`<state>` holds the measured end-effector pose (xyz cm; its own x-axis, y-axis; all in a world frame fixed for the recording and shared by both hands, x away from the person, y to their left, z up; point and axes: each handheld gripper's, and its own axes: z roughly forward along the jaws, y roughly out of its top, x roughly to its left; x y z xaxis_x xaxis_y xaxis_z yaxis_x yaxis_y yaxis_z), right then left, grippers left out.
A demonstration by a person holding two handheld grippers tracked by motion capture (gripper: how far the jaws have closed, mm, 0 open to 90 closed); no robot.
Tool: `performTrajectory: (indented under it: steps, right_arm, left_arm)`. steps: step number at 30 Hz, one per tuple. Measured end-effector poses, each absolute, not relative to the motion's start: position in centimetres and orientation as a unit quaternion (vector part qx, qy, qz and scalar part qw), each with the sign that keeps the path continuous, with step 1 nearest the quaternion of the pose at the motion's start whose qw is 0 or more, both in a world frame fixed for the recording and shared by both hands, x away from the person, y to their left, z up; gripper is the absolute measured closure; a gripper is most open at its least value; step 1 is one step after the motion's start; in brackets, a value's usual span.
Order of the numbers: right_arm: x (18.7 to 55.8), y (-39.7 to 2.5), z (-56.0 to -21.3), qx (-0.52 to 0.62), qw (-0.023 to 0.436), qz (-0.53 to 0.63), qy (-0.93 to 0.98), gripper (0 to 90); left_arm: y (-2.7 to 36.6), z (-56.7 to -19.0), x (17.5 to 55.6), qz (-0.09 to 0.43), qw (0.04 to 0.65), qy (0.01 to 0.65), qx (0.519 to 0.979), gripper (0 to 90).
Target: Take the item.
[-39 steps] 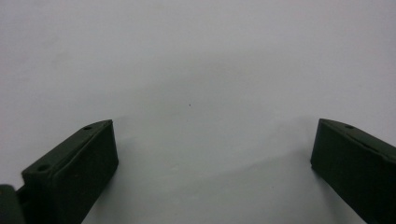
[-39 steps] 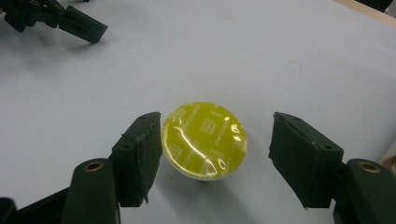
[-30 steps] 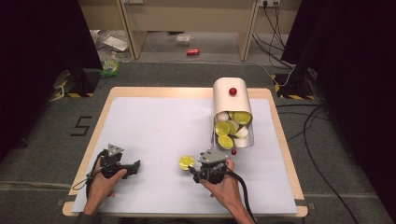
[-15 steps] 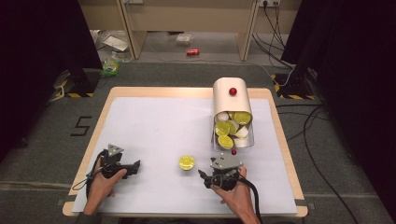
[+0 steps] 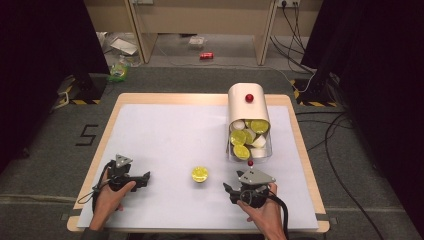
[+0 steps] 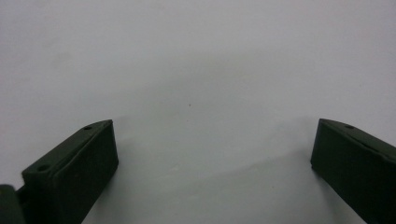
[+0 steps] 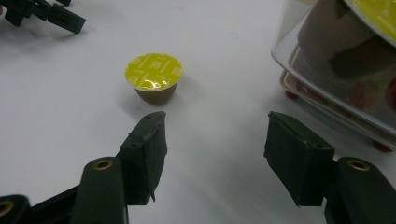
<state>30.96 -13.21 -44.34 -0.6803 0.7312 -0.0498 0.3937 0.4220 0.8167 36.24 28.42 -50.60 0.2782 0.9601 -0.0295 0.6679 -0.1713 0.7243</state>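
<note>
Yellow-lidded capsule (image 5: 199, 174) standing upright on the white tabletop (image 5: 165, 135), near the front edge, about midway between the two grippers. Right gripper (image 5: 229, 189) just beside it, jaws spread, nothing between. Left gripper (image 5: 146, 176) near the front left corner, jaws wide apart over bare surface. Tipped container (image 5: 248, 122) of capsules near the right edge.

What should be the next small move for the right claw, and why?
Probably reach to the container for another capsule. The right claw is open and empty; one yellow-lidded capsule stands upright on the table, apart from the claw, and more capsules lie in the tipped container.
</note>
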Motion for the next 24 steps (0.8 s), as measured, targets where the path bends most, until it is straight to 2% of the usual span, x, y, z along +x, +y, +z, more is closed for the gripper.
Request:
performTrajectory:
  steps: [24]
  right_arm:
    - [29.9,-16.7,-43.5,0.38,0.219,0.425,0.792,39.9]
  left_arm:
    - [28.4,-50.6,36.2,0.227,0.322,0.557,0.732,0.0]
